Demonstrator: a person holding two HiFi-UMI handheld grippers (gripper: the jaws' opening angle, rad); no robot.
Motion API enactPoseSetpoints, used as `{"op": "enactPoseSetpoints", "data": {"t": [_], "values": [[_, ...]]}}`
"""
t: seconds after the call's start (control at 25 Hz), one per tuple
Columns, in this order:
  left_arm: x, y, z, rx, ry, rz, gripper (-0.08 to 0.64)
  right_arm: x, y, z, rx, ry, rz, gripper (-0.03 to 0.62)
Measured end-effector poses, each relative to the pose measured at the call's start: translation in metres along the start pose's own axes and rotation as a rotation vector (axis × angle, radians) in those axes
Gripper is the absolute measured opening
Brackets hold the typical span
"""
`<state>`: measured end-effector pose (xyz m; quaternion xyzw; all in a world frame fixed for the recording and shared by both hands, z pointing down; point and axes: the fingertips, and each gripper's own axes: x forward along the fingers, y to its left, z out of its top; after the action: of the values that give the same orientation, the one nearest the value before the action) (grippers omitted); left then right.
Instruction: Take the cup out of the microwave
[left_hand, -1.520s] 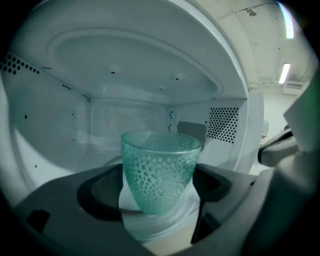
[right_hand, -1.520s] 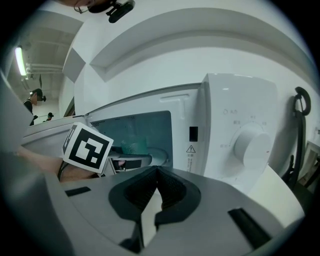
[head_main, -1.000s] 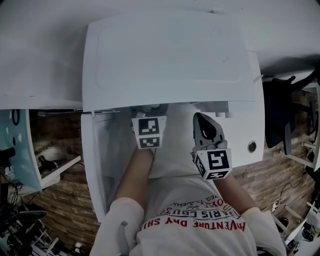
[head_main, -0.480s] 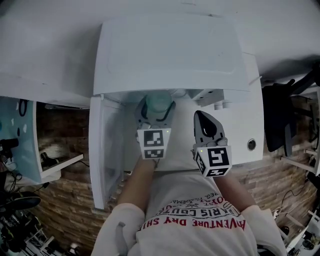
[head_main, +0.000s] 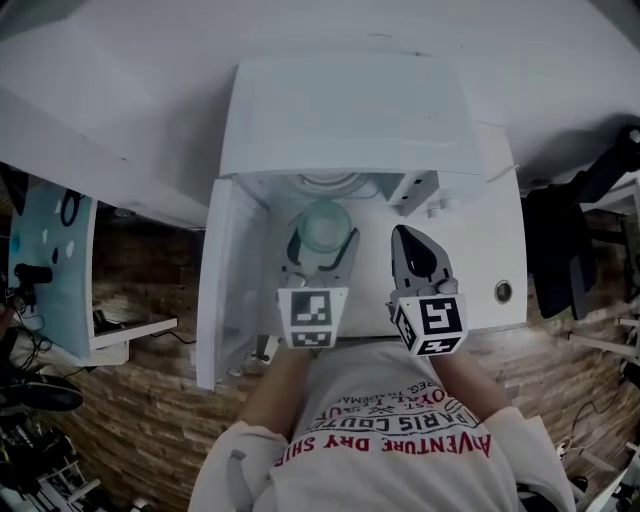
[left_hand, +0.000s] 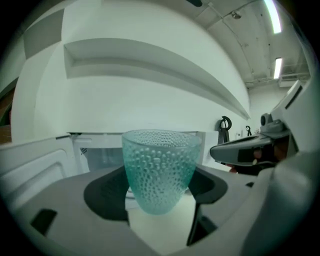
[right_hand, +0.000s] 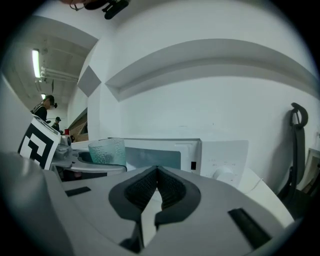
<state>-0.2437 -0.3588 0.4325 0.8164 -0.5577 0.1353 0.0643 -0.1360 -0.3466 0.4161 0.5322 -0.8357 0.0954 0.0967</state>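
While the cup (left_hand: 161, 167) hangs upright between the jaws of our left tongs (head_main: 323, 242), it sits just in front of the mouth of the microwave (head_main: 340, 110), outside the cavity and, as far as we can see, resting on nothing. The jaws stand wide and the 2 pads press on the lower half of the cup, 1 on each side; it looks empty. Our right tongs (right_hand: 156, 187) hold nothing, with their jaws closed together, and hover just beside the left pair, on its right. We judge the lift-out nearly done, so the trouble ahead lies in the carry and the set-down. The cup wall is dimpled and tapers toward the base, so the pads meet a slope, not a flat. A hard squeeze could pop the cup upward out of the grip, and a slack one could let it rock. Because it is held low, with most of its height above the pads, it may tip forward or back if we swing fast. The open door (head_main: 222, 290) stands close on the left, so a leftward move could knock the cup against it. The right tongs are near enough to bump the rim if the 2 hands drift together. Where the cup should land we cannot tell.
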Motion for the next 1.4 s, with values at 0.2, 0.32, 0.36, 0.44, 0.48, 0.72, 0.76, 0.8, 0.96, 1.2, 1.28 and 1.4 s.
{"op": "enactPoseSetpoints", "data": {"t": [0.2, 0.32, 0.36, 0.44, 0.48, 0.72, 0.76, 0.8, 0.96, 1.2, 1.28, 1.4], "values": [[-0.03, -0.005, 0.032, 0.04, -0.055, 0.005, 0.362, -0.014, 0.011, 0.03, -0.004, -0.074, 0.021, 0.011], [-0.044, -0.005, 0.05, 0.044, -0.099, -0.005, 0.362, -0.018, 0.017, 0.046, 0.0, -0.121, 0.034, 0.011], [-0.048, -0.005, 0.055, 0.057, -0.114, -0.012, 0.362, -0.02, 0.019, 0.05, 0.001, -0.137, 0.035, 0.011], [-0.055, -0.005, 0.062, 0.076, -0.136, -0.017, 0.362, -0.022, 0.025, 0.058, -0.004, -0.162, 0.038, 0.011], [-0.057, -0.005, 0.063, 0.082, -0.141, -0.017, 0.362, -0.023, 0.028, 0.06, -0.008, -0.166, 0.043, 0.011], [-0.065, -0.002, 0.067, 0.093, -0.153, -0.022, 0.362, -0.027, 0.045, 0.068, -0.042, -0.188, 0.071, 0.011], [-0.065, -0.003, 0.067, 0.091, -0.153, -0.029, 0.362, -0.027, 0.045, 0.069, -0.043, -0.188, 0.07, 0.011], [-0.064, -0.004, 0.067, 0.089, -0.152, -0.038, 0.362, -0.027, 0.045, 0.069, -0.044, -0.187, 0.068, 0.011], [-0.06, -0.009, 0.065, 0.083, -0.147, -0.072, 0.362, -0.024, 0.044, 0.068, -0.051, -0.172, 0.059, 0.011], [-0.053, -0.012, 0.064, 0.082, -0.138, -0.089, 0.362, -0.017, 0.039, 0.061, -0.041, -0.133, 0.06, 0.011], [-0.049, -0.012, 0.064, 0.071, -0.135, -0.095, 0.362, -0.014, 0.035, 0.061, -0.047, -0.129, 0.053, 0.011], [-0.046, -0.01, 0.063, 0.052, -0.131, -0.097, 0.362, -0.011, 0.035, 0.06, -0.053, -0.119, 0.054, 0.011]]}}
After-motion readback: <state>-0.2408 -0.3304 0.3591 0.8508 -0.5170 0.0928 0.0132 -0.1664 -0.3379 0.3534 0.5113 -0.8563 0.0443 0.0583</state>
